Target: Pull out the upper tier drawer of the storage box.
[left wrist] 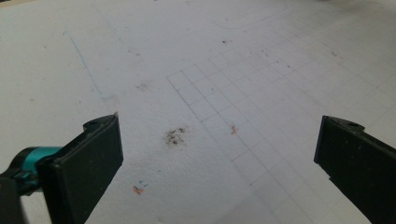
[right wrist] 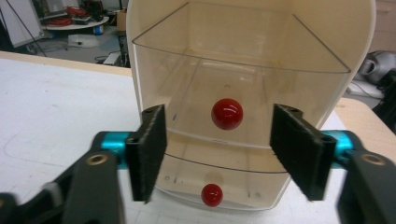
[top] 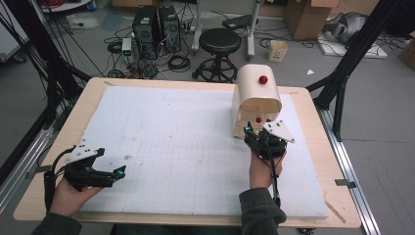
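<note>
A gridded white board (top: 171, 147) (smudged) covers the wooden table (top: 58, 161); stool (top: 220, 41) and computers (top: 156, 24) behind. Left gripper (top: 115, 172) hangs agape over the board; right gripper (right wrist: 217, 149), spread, faces the drawer cabinet (top: 257, 93).

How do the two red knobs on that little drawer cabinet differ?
The upper red knob looks larger than the lower red knob in the right gripper view. The upper sits level with the open right gripper, between its jaws; the lower sits beneath them, near the cabinet's base. Both are round, glossy and red, each on a clear drawer front.

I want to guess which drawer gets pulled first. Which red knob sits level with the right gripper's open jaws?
The upper drawer's knob, the larger-looking one, sits between the right gripper's jaws; the lower drawer's knob sits below them.
</note>
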Demonstrator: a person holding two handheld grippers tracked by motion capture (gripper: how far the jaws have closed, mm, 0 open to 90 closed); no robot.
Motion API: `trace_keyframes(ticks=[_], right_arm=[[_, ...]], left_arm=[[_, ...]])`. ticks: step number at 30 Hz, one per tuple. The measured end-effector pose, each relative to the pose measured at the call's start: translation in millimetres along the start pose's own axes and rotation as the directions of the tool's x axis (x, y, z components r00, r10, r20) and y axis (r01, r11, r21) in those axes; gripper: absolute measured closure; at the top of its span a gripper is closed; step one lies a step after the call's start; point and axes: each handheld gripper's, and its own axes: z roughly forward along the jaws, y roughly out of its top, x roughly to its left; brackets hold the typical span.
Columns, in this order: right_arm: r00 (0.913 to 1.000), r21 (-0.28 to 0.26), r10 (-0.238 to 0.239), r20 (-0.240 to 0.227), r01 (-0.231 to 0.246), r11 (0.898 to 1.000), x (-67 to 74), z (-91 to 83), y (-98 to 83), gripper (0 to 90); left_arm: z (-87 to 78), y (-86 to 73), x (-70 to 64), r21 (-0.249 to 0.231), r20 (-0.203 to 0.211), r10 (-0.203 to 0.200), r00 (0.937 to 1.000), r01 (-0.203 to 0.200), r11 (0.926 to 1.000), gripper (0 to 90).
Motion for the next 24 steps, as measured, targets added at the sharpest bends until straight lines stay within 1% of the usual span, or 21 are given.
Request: trace_keyframes(ticks=[1,2,3,4,5,6,10,13,15,18,19,20,21,22,24], right_arm=[[1.0000,0.000,0.000,0.000,0.000,1.000,0.0,0.0,0.0,38.6],[1.0000,-0.005,0.001,0.006,-0.001,1.000,0.1,0.1,0.1,41.6],[1.0000,-0.005,0.001,0.006,-0.001,1.000,0.1,0.1,0.1,41.6],[0.9998,-0.011,0.001,0.018,-0.001,1.000,0.6,0.6,0.0,43.7],[0.9998,-0.011,0.001,0.018,-0.001,1.000,0.6,0.6,0.0,43.7],[0.9996,-0.016,0.002,0.030,-0.002,1.000,1.4,0.5,-0.1,48.3],[0.9990,-0.019,-0.002,0.045,0.003,1.000,3.1,1.7,-0.1,51.7],[0.9980,-0.017,0.004,0.063,-0.003,1.000,3.7,3.1,-0.6,55.0],[0.9978,-0.017,0.009,0.066,-0.008,1.000,4.7,4.0,-0.9,56.9],[0.9974,-0.016,-0.002,0.072,0.003,1.000,6.1,4.8,-1.0,58.5],[0.9963,-0.018,-0.009,0.085,0.010,1.000,7.6,5.6,-1.3,60.6],[0.9960,-0.019,-0.010,0.088,0.012,1.000,7.9,5.6,-1.3,61.6],[0.9960,-0.019,-0.010,0.088,0.012,1.000,7.9,5.6,-1.3,61.6],[0.9956,-0.021,-0.011,0.093,0.013,1.000,8.4,6.0,-1.4,64.0],[0.9956,-0.020,-0.017,0.093,0.018,1.000,8.5,6.5,-1.5,65.6]], left_arm=[[0.0,0.0,0.0,0.000,0.000,0.000,1.0000,0.000,1.0000,1.7],[-0.3,0.1,0.1,0.001,0.001,0.004,1.0000,-0.004,1.0000,1.7],[-0.3,0.1,0.1,0.001,0.001,0.004,1.0000,-0.004,1.0000,1.7],[-0.2,0.1,0.1,-0.001,-0.001,-0.001,1.0000,0.001,1.0000,1.7],[-0.2,0.1,0.1,-0.001,-0.001,-0.001,1.0000,0.001,1.0000,1.7],[-0.2,0.0,0.2,0.000,-0.002,-0.003,1.0000,0.003,1.0000,1.7],[-0.5,0.2,0.6,0.000,-0.003,-0.002,1.0000,0.002,1.0000,1.7],[-1.0,0.2,1.2,-0.001,-0.005,-0.003,1.0000,0.003,1.0000,1.7],[-0.9,0.1,1.3,-0.002,-0.006,-0.005,1.0000,0.005,1.0000,1.7],[-0.8,0.1,1.3,-0.001,-0.005,-0.004,1.0000,0.004,1.0000,1.7],[-0.7,0.1,1.2,0.001,-0.005,-0.001,1.0000,0.001,1.0000,1.7],[-0.7,0.2,1.2,0.001,-0.005,-0.001,1.0000,0.001,1.0000,1.7],[-0.7,0.2,1.2,0.001,-0.005,-0.001,1.0000,0.001,1.0000,1.7],[-0.6,0.1,1.2,0.001,-0.007,0.000,1.0000,0.000,1.0000,1.7],[-0.6,0.1,1.2,0.001,-0.006,-0.001,1.0000,0.001,1.0000,1.7]])
